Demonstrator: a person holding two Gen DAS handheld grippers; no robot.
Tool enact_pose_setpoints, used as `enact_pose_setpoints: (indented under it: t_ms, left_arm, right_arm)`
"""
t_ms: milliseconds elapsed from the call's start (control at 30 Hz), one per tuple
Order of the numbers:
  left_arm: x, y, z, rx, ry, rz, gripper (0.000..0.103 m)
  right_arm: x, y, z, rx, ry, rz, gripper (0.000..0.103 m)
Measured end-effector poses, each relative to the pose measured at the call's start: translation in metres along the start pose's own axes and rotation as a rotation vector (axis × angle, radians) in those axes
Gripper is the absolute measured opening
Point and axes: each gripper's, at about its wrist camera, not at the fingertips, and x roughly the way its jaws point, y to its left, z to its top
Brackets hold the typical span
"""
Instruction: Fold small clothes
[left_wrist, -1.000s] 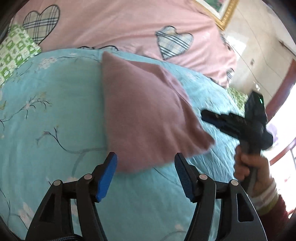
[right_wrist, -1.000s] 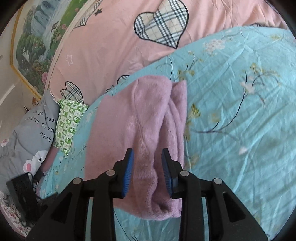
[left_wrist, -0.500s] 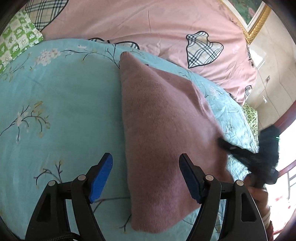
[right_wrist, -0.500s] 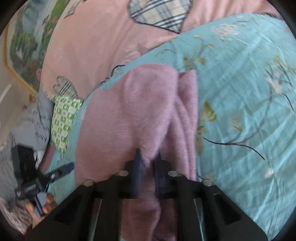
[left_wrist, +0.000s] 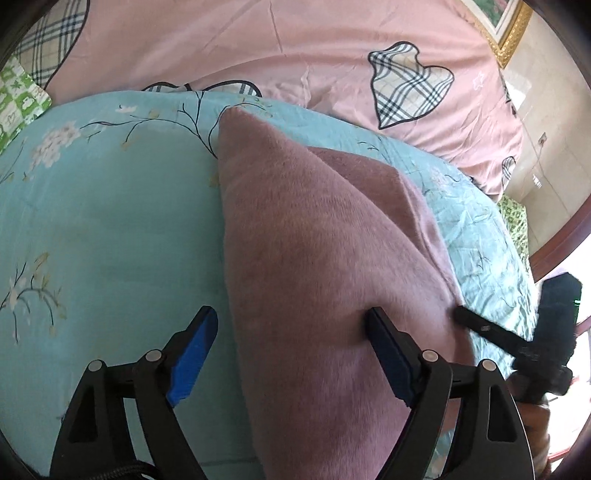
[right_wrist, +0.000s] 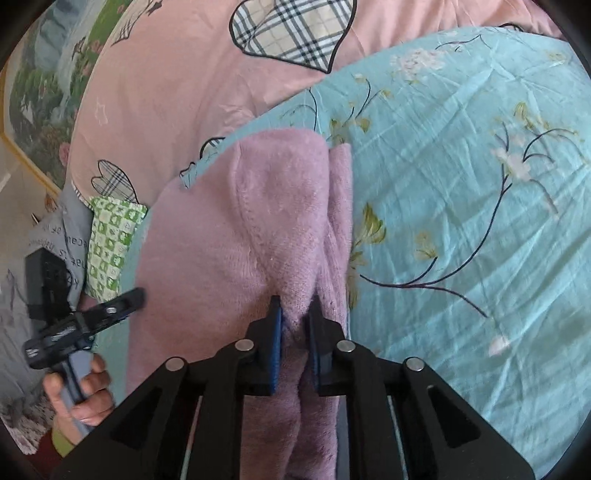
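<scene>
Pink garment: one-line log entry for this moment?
pink garment on blue sheet | right gripper pinching fold, jaws opening | left gripper opening, straddling edge

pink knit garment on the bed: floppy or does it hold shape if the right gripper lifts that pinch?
Likely floppy: the pink garment bunches into soft ridges at the right gripper, whose jaws are opening. Its fuzzy knit probably grips the pads. It looks light.

Mauve garment (left_wrist: 314, 258) — turquoise floral sheet (left_wrist: 110, 240)

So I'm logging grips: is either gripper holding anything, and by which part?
The right gripper pinches a raised fold at the near end of the pink garment, jaws opening. The left gripper holds nothing, opening astride it.
</scene>
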Motion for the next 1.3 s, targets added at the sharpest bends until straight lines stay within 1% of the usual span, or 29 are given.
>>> enact_pose_setpoints:
  t_ms: [33,67,100,133,200,267,333,400,433,467,500,533,567,600,633,700,767,867,933,1000,1067,1133,1200,1300]
  left_arm:
    - [0.003,0.001,0.002,-0.005,0.000,0.001,0.085]
    - [0.006,0.003,0.003,-0.013,0.003,0.000,0.086]
    - [0.010,0.005,0.004,-0.026,0.008,-0.006,0.088]
    - [0.014,0.008,0.005,-0.042,0.012,-0.016,0.088]
    - [0.022,0.013,0.003,-0.067,0.019,-0.038,0.088]
    - [0.030,0.017,0.000,-0.082,0.026,-0.059,0.088]
    - [0.041,0.025,-0.003,-0.118,0.046,-0.102,0.087]
    - [0.046,0.028,-0.002,-0.128,0.043,-0.124,0.086]
    - [0.048,0.026,0.000,-0.116,0.045,-0.126,0.081]
    - [0.050,0.023,0.001,-0.106,0.048,-0.146,0.075]
    - [0.051,0.021,0.002,-0.107,0.053,-0.165,0.064]
    - [0.051,0.019,0.003,-0.112,0.051,-0.167,0.058]
    - [0.048,0.018,0.004,-0.107,0.044,-0.170,0.054]
    - [0.041,0.016,0.003,-0.098,0.024,-0.176,0.047]
    - [0.032,0.015,0.001,-0.092,0.007,-0.186,0.043]
    - [0.012,0.015,-0.004,-0.092,-0.008,-0.210,0.040]
    - [-0.014,0.015,-0.013,-0.083,-0.025,-0.217,0.039]
    - [-0.066,0.025,-0.033,-0.066,-0.083,-0.219,0.039]
    - [-0.102,0.043,-0.048,-0.084,-0.107,-0.219,0.039]
    - [-0.129,0.065,-0.061,-0.118,-0.124,-0.224,0.039]
    - [-0.146,0.087,-0.073,-0.155,-0.134,-0.226,0.039]
    - [-0.153,0.108,-0.083,-0.181,-0.132,-0.199,0.039]
    - [-0.151,0.127,-0.091,-0.209,-0.117,-0.167,0.039]
    - [-0.133,0.151,-0.104,-0.234,-0.079,-0.114,0.040]
  right_arm:
    - [-0.003,0.003,0.004,-0.011,-0.020,-0.019,0.031]
    - [-0.006,0.004,0.007,-0.018,-0.037,-0.037,0.038]
    - [-0.006,0.004,0.014,-0.013,-0.050,-0.043,0.055]
    - [-0.003,0.004,0.019,-0.008,-0.051,-0.034,0.062]
    - [0.009,0.000,0.028,0.008,-0.037,-0.013,0.062]
    - [0.025,-0.006,0.033,0.030,0.003,0.005,0.062]
    - [0.040,-0.014,0.033,0.060,0.045,0.036,0.062]
    - [0.053,-0.023,0.029,0.084,0.075,0.053,0.062]
    - [0.056,-0.025,0.027,0.078,0.075,0.066,0.060]
    - [0.056,-0.024,0.026,0.064,0.072,0.074,0.060]
    - [0.057,-0.022,0.025,0.061,0.086,0.082,0.052]
    - [0.060,-0.021,0.024,0.066,0.109,0.100,0.040]
    - [0.061,-0.018,0.023,0.066,0.117,0.106,0.036]
    - [0.059,-0.015,0.023,0.060,0.116,0.100,0.032]
    - [0.054,-0.011,0.024,0.056,0.110,0.097,0.029]
    - [0.041,0.001,0.023,0.048,0.084,0.119,0.027]
    - [0.023,0.019,0.020,0.031,0.063,0.167,0.025]
    - [0.004,0.050,0.009,-0.008,0.052,0.235,0.025]
    - [-0.001,0.069,0.001,-0.013,0.054,0.300,0.025]
    - [0.001,0.092,-0.011,-0.012,0.078,0.386,0.025]
    - [0.010,0.112,-0.023,-0.028,0.104,0.433,0.025]
    - [0.024,0.128,-0.032,-0.044,0.136,0.451,0.025]
    - [0.045,0.140,-0.043,-0.047,0.180,0.440,0.025]
    - [0.079,0.155,-0.059,-0.078,0.239,0.369,0.025]
